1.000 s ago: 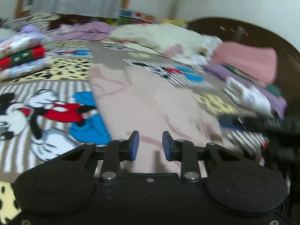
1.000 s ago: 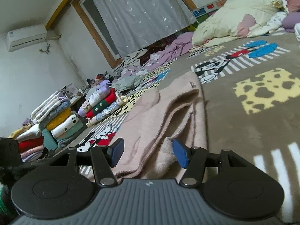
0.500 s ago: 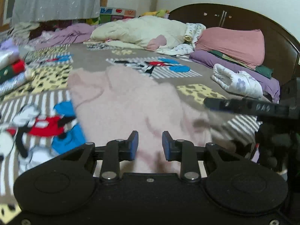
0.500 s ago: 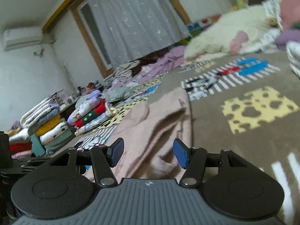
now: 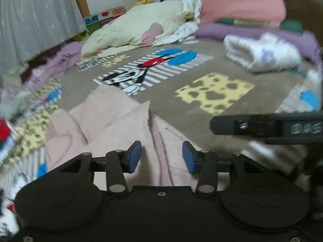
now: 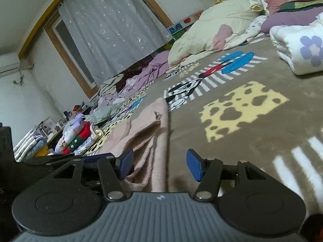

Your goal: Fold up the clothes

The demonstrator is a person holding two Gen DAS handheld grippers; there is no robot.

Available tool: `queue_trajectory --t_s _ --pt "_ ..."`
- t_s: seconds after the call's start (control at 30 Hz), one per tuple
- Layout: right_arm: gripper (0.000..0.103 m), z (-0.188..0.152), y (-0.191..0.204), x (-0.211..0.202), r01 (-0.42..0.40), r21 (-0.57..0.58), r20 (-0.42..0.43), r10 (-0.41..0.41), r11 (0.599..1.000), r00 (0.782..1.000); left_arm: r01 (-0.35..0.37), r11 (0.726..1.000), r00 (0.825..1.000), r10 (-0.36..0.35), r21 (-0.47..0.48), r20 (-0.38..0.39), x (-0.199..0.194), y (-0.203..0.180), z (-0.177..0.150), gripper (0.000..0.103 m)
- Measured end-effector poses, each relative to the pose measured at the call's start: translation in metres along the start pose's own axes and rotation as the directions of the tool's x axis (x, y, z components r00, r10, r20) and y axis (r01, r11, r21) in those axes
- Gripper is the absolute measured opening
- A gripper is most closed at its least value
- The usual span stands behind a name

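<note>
Both claws sit released over the pink sweater (image 5: 113,121), which lies partly folded on the cartoon-print blanket (image 5: 201,76), filling the lower centre of both wrist views. The left claw (image 5: 161,157) gapes with blue pads (image 5: 134,157) straddling a fold ridge. The right claw (image 6: 159,164) spreads wide at the sweater's (image 6: 145,133) near edge, grasping nothing.

The garment (image 5: 113,121) lies on the blanket (image 5: 181,109) in the lower centre of the left wrist view, running up and left. The left gripper (image 5: 161,157) sits over its near end. The other tool (image 5: 262,127) crosses the right edge. A folded bundle (image 5: 262,54) lies upper right, with bedding (image 5: 141,30) behind at top centre. In the right wrist view, the right gripper (image 6: 160,166) straddles the garment's near edge, and stacked clothes (image 6: 76,137) lie at middle left.
</note>
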State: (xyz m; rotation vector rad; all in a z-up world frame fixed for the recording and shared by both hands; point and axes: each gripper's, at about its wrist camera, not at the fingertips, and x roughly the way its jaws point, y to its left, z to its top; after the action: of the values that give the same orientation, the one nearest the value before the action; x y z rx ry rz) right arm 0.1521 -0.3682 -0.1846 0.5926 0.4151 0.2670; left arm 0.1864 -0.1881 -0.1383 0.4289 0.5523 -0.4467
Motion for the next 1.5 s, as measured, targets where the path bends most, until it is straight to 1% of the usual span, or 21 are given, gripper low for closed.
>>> queue_trajectory --t_s 0.03,0.07,0.1,0.13,0.17,0.2,0.3,0.37,0.43,0.53,0.67,0.73,0.8,0.97,1.07,1.17,1.37,1.43,1.5 --pt "0.059 0.000 -0.001 0.000 -0.002 0.000 0.000 0.002 1.000 1.000 -0.019 1.000 1.000 0.019 0.006 -0.005 0.002 0.000 -0.001 0.042" --pt "0.059 0.000 -0.002 0.000 -0.003 0.000 -0.001 0.003 1.000 1.000 -0.039 0.999 0.999 0.039 0.013 -0.009 0.004 -0.001 -0.002 0.033" --pt "0.059 0.000 -0.002 0.000 -0.006 0.001 -0.001 0.006 1.000 1.000 -0.058 0.998 0.998 0.058 0.019 -0.013 0.006 -0.001 -0.002 0.027" --pt "0.059 0.000 -0.002 -0.001 -0.009 0.002 -0.001 0.009 1.000 1.000 -0.077 0.997 0.997 0.077 0.026 -0.017 0.008 -0.001 -0.003 0.026" --pt "0.059 0.001 -0.002 -0.004 -0.014 0.003 0.000 0.014 1.000 1.000 -0.070 0.998 0.997 0.070 0.005 -0.014 0.007 0.004 -0.003 0.021" --pt "0.059 0.002 -0.002 -0.004 -0.019 0.002 0.001 0.019 1.000 1.000 -0.059 0.998 0.998 0.059 -0.021 -0.009 0.005 0.011 -0.003 0.014" --pt "0.059 0.000 0.006 -0.002 -0.035 -0.027 0.001 0.035 0.999 0.999 -0.024 0.995 1.000 0.025 -0.099 0.008 -0.001 0.030 -0.003 0.010" --pt "0.059 -0.002 0.017 -0.001 -0.047 -0.073 0.002 0.048 0.996 0.999 0.000 0.989 1.000 0.003 -0.149 0.021 -0.004 0.042 -0.002 0.008" --pt "0.059 -0.002 0.034 -0.003 -0.067 -0.165 0.020 0.071 0.984 0.997 0.034 0.977 0.999 -0.027 -0.210 0.037 -0.008 0.059 -0.003 0.006" --pt "0.057 -0.012 0.060 0.001 -0.108 -0.296 -0.005 0.112 0.949 0.994 0.081 0.945 0.996 -0.061 -0.317 0.071 -0.015 0.091 -0.011 0.005" --pt "0.056 -0.026 0.096 0.008 -0.165 -0.458 -0.053 0.158 0.874 0.986 0.136 0.892 0.988 -0.091 -0.432 0.124 -0.022 0.132 -0.027 0.005" --pt "0.056 -0.034 0.109 0.013 -0.192 -0.505 -0.083 0.174 0.842 0.981 0.165 0.859 0.983 -0.103 -0.485 0.152 -0.025 0.152 -0.036 0.005" --pt "0.056 -0.042 0.122 0.018 -0.219 -0.549 -0.112 0.189 0.806 0.976 0.182 0.837 0.979 -0.103 -0.515 0.178 -0.028 0.168 -0.044 0.005" --pt "0.056 -0.055 0.151 0.034 -0.274 -0.598 -0.172 0.213 0.754 0.962 0.184 0.770 0.980 -0.094 -0.611 0.178 -0.021 0.197 -0.071 0.005" --pt "0.056 -0.064 0.168 0.044 -0.304 -0.609 -0.206 0.225 0.732 0.952 0.181 0.735 0.983 -0.117 -0.653 0.140 -0.010 0.206 -0.086 0.004" --pt "0.056 -0.068 0.180 0.051 -0.325 -0.617 -0.223 0.237 0.716 0.946 0.194 0.701 0.981 -0.160 -0.686 0.114 -0.001 0.209 -0.097 0.004" --pt "0.056 -0.078 0.192 0.054 -0.357 -0.646 -0.262 0.243 0.675 0.934 0.235 0.674 0.970 -0.208 -0.700 0.126 -0.006 0.211 -0.100 0.004" --pt "0.055 -0.084 0.193 0.054 -0.375 -0.661 -0.312 0.217 0.651 0.925 0.242 0.668 0.968 -0.215 -0.704 0.130 -0.006 0.212 -0.101 0.004" --pt "0.054 -0.093 0.190 0.062 -0.401 -0.667 -0.408 0.142 0.629 0.902 0.243 0.664 0.967 -0.220 -0.707 0.125 -0.005 0.214 -0.103 0.004"
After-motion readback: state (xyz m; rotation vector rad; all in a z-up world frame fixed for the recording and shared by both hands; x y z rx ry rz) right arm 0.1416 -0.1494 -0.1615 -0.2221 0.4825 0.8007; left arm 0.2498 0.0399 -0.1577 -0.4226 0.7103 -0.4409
